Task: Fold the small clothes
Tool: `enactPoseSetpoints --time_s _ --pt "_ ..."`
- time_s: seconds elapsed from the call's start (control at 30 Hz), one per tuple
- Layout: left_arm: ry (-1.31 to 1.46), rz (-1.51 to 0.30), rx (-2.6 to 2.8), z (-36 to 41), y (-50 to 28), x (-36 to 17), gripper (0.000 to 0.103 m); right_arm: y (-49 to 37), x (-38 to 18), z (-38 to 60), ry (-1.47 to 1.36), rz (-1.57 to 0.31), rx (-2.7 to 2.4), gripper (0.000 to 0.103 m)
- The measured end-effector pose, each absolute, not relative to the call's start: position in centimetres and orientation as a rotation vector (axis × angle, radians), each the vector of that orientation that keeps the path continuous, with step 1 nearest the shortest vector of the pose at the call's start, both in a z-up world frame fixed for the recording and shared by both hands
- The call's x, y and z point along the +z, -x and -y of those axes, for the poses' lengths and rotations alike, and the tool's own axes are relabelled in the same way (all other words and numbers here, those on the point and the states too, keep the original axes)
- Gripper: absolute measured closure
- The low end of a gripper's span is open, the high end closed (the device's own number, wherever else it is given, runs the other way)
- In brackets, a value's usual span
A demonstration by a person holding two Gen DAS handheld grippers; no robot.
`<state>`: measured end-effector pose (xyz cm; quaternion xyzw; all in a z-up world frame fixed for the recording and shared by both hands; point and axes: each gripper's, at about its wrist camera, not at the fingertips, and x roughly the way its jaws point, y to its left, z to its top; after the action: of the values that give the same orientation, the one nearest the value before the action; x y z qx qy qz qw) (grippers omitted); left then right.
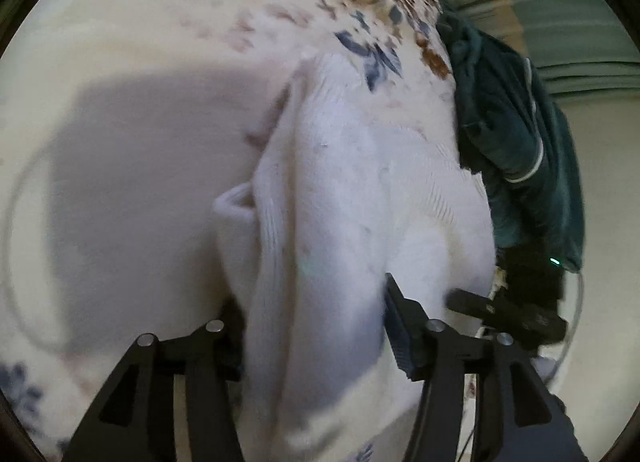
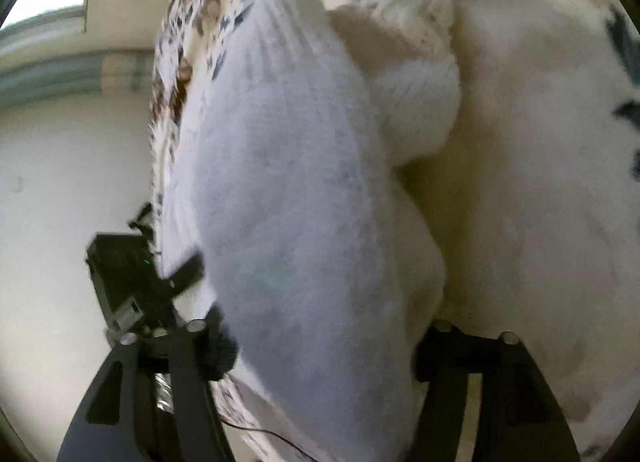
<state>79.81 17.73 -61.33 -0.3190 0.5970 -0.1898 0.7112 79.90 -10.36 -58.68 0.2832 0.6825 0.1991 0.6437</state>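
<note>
We see the white knit sweater bunched into a thick ridge on the floral bedspread, running from the near edge of the spread up toward its patterned border. The left gripper has its jaws spread wide, one on each side of the ridge; the right-hand pad presses against the knit, while the left-hand finger is largely hidden behind the fold, so we log it as straddling the cloth without a confirmed pinch. A ribbed cuff pokes out on the left side of the sweater. In the right wrist view the same sweater fills the gap between the spread fingers of the right gripper; contact on either finger is blurred and we cannot tell if it clamps. A rolled sleeve lies just beside the sweater body. A dark teal garment hangs off the bedspread edge beyond the sweater. Both views are motion-blurred.
</note>
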Motion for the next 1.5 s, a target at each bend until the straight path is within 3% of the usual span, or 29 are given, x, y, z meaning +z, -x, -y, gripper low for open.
enactPoseSetpoints --time_s 0.03,0.07,0.13,0.23,0.27,0.3,0.33,0.37,0.7,1.03,1.5 --pt "0.675 -1.316 -0.385 -17.9 -79.4 -60.7 0.050 -79.7 -57.9 10.0 -0.586 -1.545 0.434 0.019" --pt "0.631 -1.307 -0.331 -18.1 -78.8 -59.9 0.044 -79.2 -56.7 9.4 -0.486 -1.525 0.402 0.019" --pt "0.471 -1.264 -0.217 -17.6 -77.4 -57.5 0.041 -78.6 -54.4 8.1 -0.298 -1.475 0.319 0.019" --pt "0.274 -1.169 -0.075 -16.2 -74.4 -54.2 0.041 -76.7 -52.0 6.7 -0.083 -1.387 0.164 0.001" --pt "0.240 -1.146 -0.051 -15.8 -73.5 -53.4 0.036 -76.1 -51.3 6.5 -0.012 -1.349 0.111 0.001" --pt "0.216 -1.128 -0.024 -15.5 -72.3 -52.5 0.017 -74.9 -50.5 6.0 0.054 -1.310 0.063 0.001" --pt "0.217 -1.114 -0.008 -15.3 -71.0 -51.7 0.005 -75.0 -50.0 6.2 0.090 -1.287 0.029 0.001" --pt "0.227 -1.107 -0.004 -15.3 -70.2 -51.2 0.000 -73.7 -49.0 6.2 0.123 -1.260 -0.007 0.001" --pt "0.159 -1.008 0.072 -11.2 -61.7 -40.6 0.000 -58.6 -33.1 12.0 0.182 -1.053 -0.195 0.000" --pt "0.097 -0.892 0.042 -8.7 -49.8 -26.9 0.000 -45.2 -15.6 11.7 0.153 -0.914 -0.171 0.000" --pt "0.078 -0.696 0.049 -8.2 -34.0 -11.3 0.000 -25.0 3.4 10.7 0.132 -0.719 -0.120 0.000"
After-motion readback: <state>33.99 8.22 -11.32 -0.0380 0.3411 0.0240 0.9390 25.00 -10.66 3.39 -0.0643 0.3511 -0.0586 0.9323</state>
